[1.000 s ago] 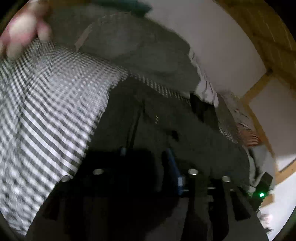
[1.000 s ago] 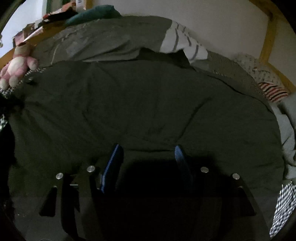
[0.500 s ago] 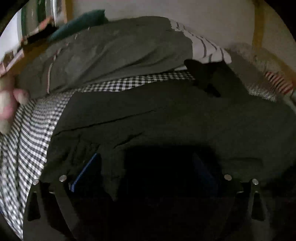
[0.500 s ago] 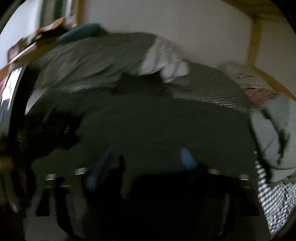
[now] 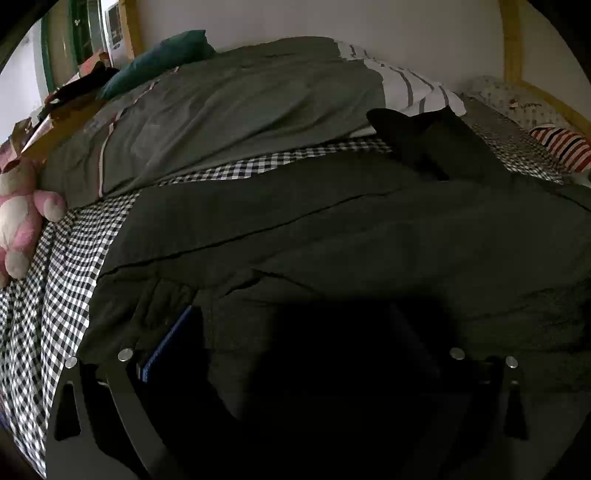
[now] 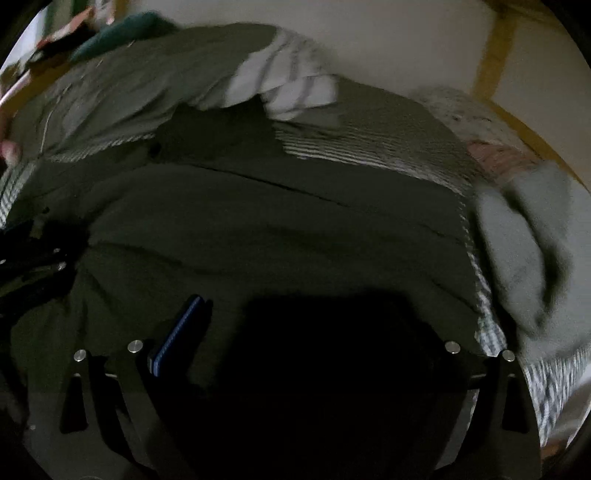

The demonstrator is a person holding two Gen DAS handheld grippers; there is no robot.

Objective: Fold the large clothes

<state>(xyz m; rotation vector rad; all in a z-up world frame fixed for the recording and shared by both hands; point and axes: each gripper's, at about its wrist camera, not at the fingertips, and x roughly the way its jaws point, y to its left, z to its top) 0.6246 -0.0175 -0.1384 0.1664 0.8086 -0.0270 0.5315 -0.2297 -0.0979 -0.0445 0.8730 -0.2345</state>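
Dark green garment (image 5: 332, 229) lies spread across the checked bedsheet (image 5: 70, 266), filling mid-frame. Left hand-held gripper (image 5: 295, 332) and right hand-held gripper (image 6: 303, 325), lower centre, both gape wide above it, gripping nothing.

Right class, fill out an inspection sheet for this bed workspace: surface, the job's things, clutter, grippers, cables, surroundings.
Surface: bed with checked sheet.
Job's things: dark garment spread flat across the sheet, a fold line running over it.
Clutter: grey-green duvet, striped pillow, pink plush toy, teal cushion, grey garment.
Grippers: left gripper and right gripper both wide open over the garment, gripping nothing.
Cables: nothing seen.
Surroundings: pale wall, wooden frame.
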